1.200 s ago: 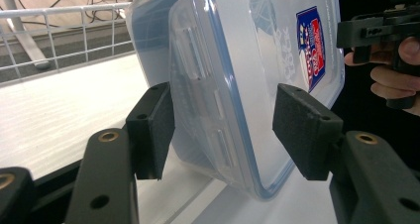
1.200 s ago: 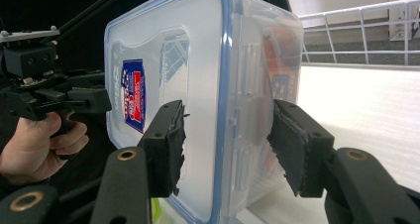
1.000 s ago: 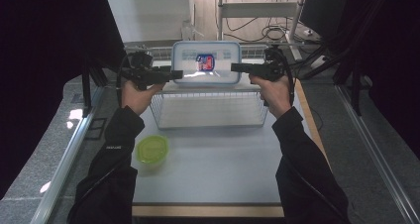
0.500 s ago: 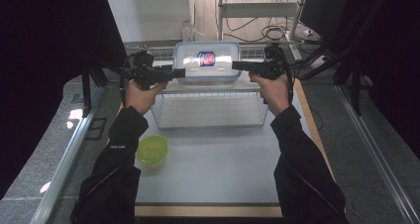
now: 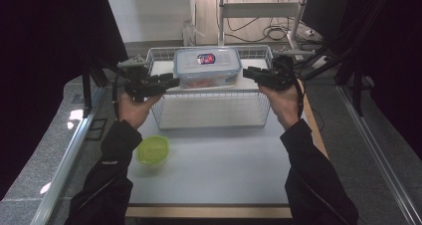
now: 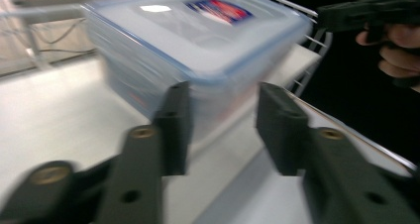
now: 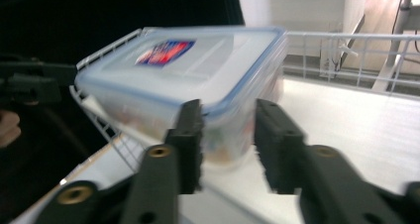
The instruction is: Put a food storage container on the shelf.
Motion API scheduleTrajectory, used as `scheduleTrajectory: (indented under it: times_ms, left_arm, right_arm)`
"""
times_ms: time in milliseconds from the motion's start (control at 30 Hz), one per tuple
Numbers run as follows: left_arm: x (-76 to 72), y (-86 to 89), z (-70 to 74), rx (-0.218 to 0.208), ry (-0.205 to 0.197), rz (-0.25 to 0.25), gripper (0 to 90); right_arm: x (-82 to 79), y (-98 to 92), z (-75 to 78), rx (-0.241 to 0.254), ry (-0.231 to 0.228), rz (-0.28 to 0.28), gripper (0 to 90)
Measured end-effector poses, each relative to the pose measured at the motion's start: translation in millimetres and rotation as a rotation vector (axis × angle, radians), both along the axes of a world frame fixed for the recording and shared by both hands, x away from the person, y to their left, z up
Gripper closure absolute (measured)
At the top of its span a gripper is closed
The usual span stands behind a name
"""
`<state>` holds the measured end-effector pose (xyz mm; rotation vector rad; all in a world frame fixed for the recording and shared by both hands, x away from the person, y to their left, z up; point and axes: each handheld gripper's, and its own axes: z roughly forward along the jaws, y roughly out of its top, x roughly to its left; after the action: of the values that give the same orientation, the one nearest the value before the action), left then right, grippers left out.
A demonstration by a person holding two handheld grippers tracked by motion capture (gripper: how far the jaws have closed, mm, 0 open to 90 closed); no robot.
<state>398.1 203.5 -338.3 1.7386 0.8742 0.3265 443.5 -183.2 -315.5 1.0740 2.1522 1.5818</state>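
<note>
High view shows the lidded container [image 5: 207, 67] lying in the wire basket [image 5: 211, 116] at its far side, so placing seems done, as I judge; a green bowl [image 5: 152, 150] waits on the counter [image 5: 214, 175]. Left tongs [image 5: 170, 80] and right tongs [image 5: 247, 72] stand open beside the container's ends, holding nothing.

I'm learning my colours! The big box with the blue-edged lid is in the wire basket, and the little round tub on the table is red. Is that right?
Not quite. The little round tub is green, not red, as the high view shows. The rest is right: the big box with the blue-edged lid is in the wire basket, and the tub sits on the table.
</note>
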Motion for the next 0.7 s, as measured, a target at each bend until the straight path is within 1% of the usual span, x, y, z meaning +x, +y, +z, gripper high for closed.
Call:
scheduleTrajectory:
  times_ms: [33, 67, 100, 133, 167, 200, 267, 300, 333, 367, 433, 467, 533, 600, 700]
  left_arm:
    - [-1.4, -3.0, -3.3, 0.009, -0.003, -0.014, 65.4]
    - [-1.6, -6.6, -6.0, 0.024, -0.001, -0.02, 69.4]
    - [1.7, -13.7, -9.5, 0.065, 0.003, -0.018, 75.3]
    - [4.1, -16.7, -10.5, 0.077, 0.005, -0.012, 77.6]
    - [4.1, -16.7, -10.5, 0.077, 0.005, -0.012, 79.2]
    - [6.6, -19.2, -11.2, 0.083, 0.009, -0.003, 79.2]
    - [11.5, -22.3, -12.3, 0.08, 0.015, 0.0, 82.0]
    - [15.2, -25.0, -12.9, 0.099, 0.014, 0.024, 82.1]
    - [15.2, -25.0, -12.9, 0.099, 0.014, 0.024, 82.1]
    - [16.8, -25.6, -13.3, 0.103, 0.015, 0.035, 82.0]
    - [21.5, -25.3, -14.5, 0.095, 0.021, 0.043, 82.0]
    - [21.5, -25.3, -14.5, 0.095, 0.021, 0.043, 81.9]
    - [24.4, -25.4, -15.0, 0.099, 0.025, 0.045, 81.8]
    - [27.3, -26.4, -15.5, 0.104, 0.029, 0.054, 81.6]
    - [33.3, -29.7, -16.7, 0.121, 0.036, 0.065, 81.2]
  right_arm:
    - [0.0, 0.0, 0.0, 0.0, 0.0, 0.0, 76.8]
    - [-1.7, 2.9, -3.4, -0.018, -0.006, 0.019, 80.5]
    - [-3.1, 11.2, -9.8, -0.06, -0.017, 0.04, 85.4]
    - [-2.5, 15.4, -12.2, -0.077, -0.018, 0.048, 86.4]
    - [-1.5, 19.4, -14.0, -0.088, -0.017, 0.049, 86.8]
    - [-1.5, 19.4, -14.0, -0.088, -0.017, 0.049, 86.8]
    - [1.9, 26.1, -16.2, -0.099, -0.016, 0.053, 87.4]
    - [4.8, 29.5, -16.7, -0.107, -0.02, 0.047, 88.1]
    - [6.4, 30.6, -17.1, -0.114, -0.026, 0.039, 88.9]
    - [7.9, 31.0, -17.5, -0.114, -0.029, 0.037, 89.1]
    - [10.1, 31.3, -18.3, -0.111, -0.029, 0.029, 89.2]
    - [10.1, 31.3, -18.3, -0.111, -0.029, 0.029, 89.2]
    - [12.9, 30.2, -19.7, -0.126, -0.036, 0.015, 89.2]
    - [15.6, 28.9, -21.0, -0.129, -0.036, -0.003, 89.2]
    - [21.3, 25.3, -22.7, -0.118, -0.031, -0.027, 89.1]
